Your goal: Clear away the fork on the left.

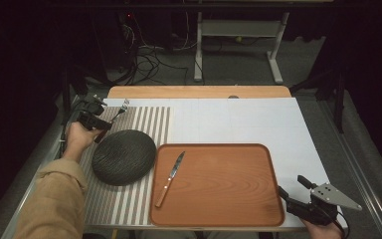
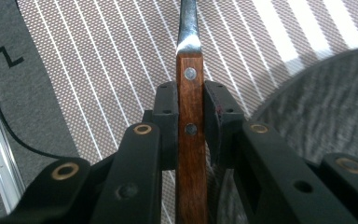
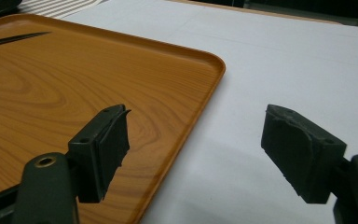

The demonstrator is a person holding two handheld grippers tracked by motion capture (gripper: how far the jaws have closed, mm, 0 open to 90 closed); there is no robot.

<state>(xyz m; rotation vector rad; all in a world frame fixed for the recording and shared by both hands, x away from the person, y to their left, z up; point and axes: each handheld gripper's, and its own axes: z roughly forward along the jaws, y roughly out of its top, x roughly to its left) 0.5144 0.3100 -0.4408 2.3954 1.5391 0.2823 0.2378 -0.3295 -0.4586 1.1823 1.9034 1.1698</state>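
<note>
Left hand-held gripper (image 2: 189, 116): pinching fork (image 1: 121, 110) by wooden handle, beside dark plate (image 1: 124, 157). Right hand-held gripper (image 3: 196, 149): spread, nothing between, over tray (image 1: 219, 209) edge.

Wooden-handled fork (image 2: 189, 140) clamped by its riveted handle, tines over the striped placemat (image 2: 98, 70)

Fork (image 2: 189, 107) clamped in left gripper (image 2: 189, 116): varnished brown wood handle with two metal rivets, dull grey metal neck. Jaw pads are matt black rubber-like, arms matt black plastic with brass-coloured bushings. Under it: placemat (image 2: 98, 70), woven, finely textured, grey-and-white striped. Beside it: plate (image 2: 326, 112), dark, matt, ridged surface. At right gripper (image 3: 196, 149): tray (image 3: 74, 88), smooth wood-grain, satin sheen; table cover (image 3: 279, 60) pale, smooth, matt.
</note>
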